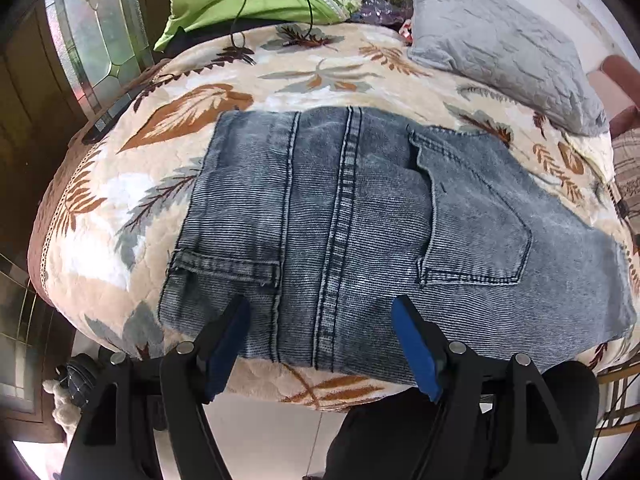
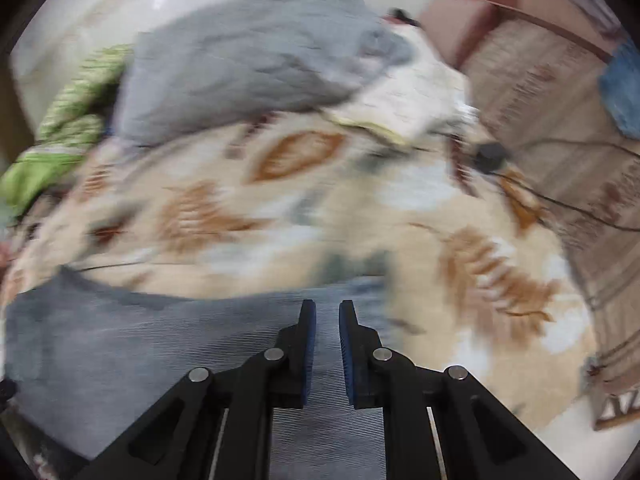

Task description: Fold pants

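Blue-grey denim pants [image 1: 352, 224] lie folded flat on a leaf-patterned blanket [image 1: 224, 92], back pocket and centre seam facing up. My left gripper [image 1: 320, 312] is open, its blue-padded fingers spread just above the near edge of the pants, holding nothing. In the blurred right wrist view the pants [image 2: 140, 344] fill the lower left. My right gripper [image 2: 327, 308] hovers over the cloth with a narrow gap between its fingers and nothing between them.
A grey pillow [image 1: 500, 44] lies at the back right of the bed and green bedding [image 1: 248, 0] at the back. A black cable [image 1: 240, 20] runs over the blanket. A small black device [image 2: 490, 156] with a cord lies near the bed's right edge beside a sofa [image 2: 552, 92].
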Action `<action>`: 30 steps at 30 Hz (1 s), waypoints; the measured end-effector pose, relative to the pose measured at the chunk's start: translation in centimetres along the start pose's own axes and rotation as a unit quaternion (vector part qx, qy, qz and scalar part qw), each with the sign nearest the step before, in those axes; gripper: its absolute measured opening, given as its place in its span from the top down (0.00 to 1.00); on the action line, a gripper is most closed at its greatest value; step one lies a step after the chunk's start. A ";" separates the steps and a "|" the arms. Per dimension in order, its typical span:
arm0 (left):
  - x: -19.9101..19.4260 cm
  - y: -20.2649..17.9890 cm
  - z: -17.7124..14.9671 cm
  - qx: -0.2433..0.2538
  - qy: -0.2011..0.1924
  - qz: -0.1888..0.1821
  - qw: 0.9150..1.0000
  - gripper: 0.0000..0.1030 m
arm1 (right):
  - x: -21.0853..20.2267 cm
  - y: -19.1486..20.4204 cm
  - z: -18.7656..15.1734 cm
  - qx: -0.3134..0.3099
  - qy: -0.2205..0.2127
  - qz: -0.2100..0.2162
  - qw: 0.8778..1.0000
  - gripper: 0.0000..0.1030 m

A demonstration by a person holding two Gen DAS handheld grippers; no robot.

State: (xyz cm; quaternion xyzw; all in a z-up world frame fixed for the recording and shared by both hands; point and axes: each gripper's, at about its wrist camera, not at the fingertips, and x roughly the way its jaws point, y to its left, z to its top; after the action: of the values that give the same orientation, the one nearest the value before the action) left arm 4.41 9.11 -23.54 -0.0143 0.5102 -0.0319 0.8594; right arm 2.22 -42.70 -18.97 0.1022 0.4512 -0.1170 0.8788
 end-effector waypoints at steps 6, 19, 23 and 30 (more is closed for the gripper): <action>-1.9 -0.9 -0.4 0.033 -0.040 0.002 0.999 0.28 | 2.6 12.3 -0.6 -0.056 0.063 0.130 0.988 0.86; 1.6 0.8 -0.9 0.034 -0.021 -0.002 0.999 0.18 | 6.9 22.7 -5.5 -0.129 0.124 0.149 0.972 0.86; 2.4 1.4 -0.9 0.024 -0.017 -0.017 0.999 0.08 | 6.3 21.3 -6.3 -0.141 0.120 0.129 0.974 0.86; 3.1 0.9 -1.2 0.025 -0.022 -0.016 0.999 0.00 | 5.7 17.2 -6.6 -0.104 0.119 0.132 0.979 0.86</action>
State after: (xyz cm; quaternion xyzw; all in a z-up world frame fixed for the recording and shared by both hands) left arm 4.88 9.84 -26.83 -0.0019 0.4898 -0.0580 0.8699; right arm 5.52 -25.12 -26.15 0.0821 0.5445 0.0605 0.8325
